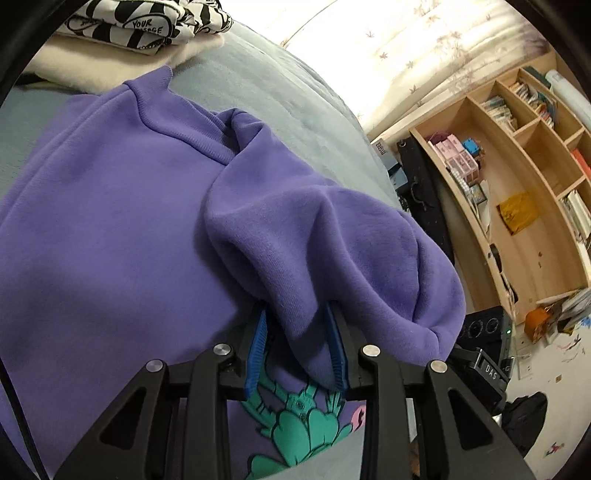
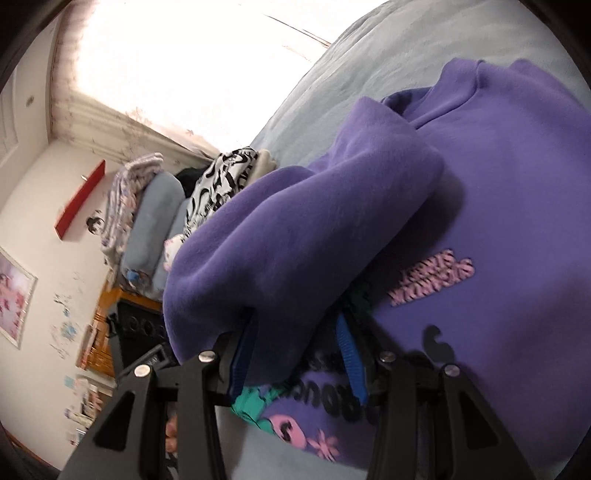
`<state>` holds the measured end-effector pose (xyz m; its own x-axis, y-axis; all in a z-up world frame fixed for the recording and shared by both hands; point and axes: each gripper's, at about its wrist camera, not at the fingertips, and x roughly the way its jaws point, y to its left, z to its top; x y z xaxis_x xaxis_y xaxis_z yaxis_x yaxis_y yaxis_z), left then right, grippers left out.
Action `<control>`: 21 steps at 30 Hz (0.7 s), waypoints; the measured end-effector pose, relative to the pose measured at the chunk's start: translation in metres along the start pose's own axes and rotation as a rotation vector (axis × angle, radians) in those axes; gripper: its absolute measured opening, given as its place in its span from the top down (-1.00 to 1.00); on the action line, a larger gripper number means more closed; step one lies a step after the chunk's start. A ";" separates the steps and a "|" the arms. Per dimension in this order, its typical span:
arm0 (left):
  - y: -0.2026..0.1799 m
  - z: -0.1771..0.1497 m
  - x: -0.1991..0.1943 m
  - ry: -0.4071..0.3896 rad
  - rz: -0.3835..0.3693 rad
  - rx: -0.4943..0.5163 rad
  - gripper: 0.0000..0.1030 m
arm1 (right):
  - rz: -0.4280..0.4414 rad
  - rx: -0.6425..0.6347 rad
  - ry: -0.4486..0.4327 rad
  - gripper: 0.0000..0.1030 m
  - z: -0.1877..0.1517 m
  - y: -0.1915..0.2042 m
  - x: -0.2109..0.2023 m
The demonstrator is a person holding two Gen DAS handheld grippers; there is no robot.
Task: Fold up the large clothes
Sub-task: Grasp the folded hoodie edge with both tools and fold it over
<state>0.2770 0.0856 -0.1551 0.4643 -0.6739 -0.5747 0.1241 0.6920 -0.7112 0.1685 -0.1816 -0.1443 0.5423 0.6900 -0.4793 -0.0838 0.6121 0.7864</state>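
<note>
- A purple sweatshirt point(image 1: 110, 221) lies spread on the grey-blue bed point(image 1: 280, 110), its printed front facing up.
- The left gripper point(image 1: 299, 332) clamps a bunched fold of the sweatshirt between its blue pads point(image 1: 256, 350), lifting it over the body of the garment.
- The right gripper point(image 2: 295, 350) appears to pinch another thick fold of the same fabric, though cloth hides its fingertips.
- A black-and-white patterned garment point(image 1: 147, 26) sits folded near the head of the bed.
- A wooden bookshelf point(image 1: 517, 184) stands beside the bed.
</note>
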 end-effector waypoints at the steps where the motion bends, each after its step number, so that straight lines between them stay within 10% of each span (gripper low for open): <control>1: 0.002 0.001 0.002 -0.002 -0.009 -0.011 0.44 | 0.011 0.008 -0.006 0.14 0.001 0.000 0.002; 4: 0.003 0.007 0.007 -0.017 -0.050 -0.044 0.45 | 0.025 0.033 -0.035 0.15 0.005 -0.001 0.007; 7: -0.001 0.011 0.007 -0.035 -0.075 -0.064 0.55 | 0.004 0.053 -0.036 0.99 0.012 0.001 0.011; 21: -0.090 0.016 -0.010 -0.047 0.201 0.124 0.83 | -0.094 -0.060 -0.105 1.00 0.009 0.067 -0.037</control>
<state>0.2754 0.0347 -0.0786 0.5308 -0.5082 -0.6782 0.1301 0.8396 -0.5274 0.1506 -0.1701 -0.0705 0.6342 0.5866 -0.5037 -0.0767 0.6959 0.7140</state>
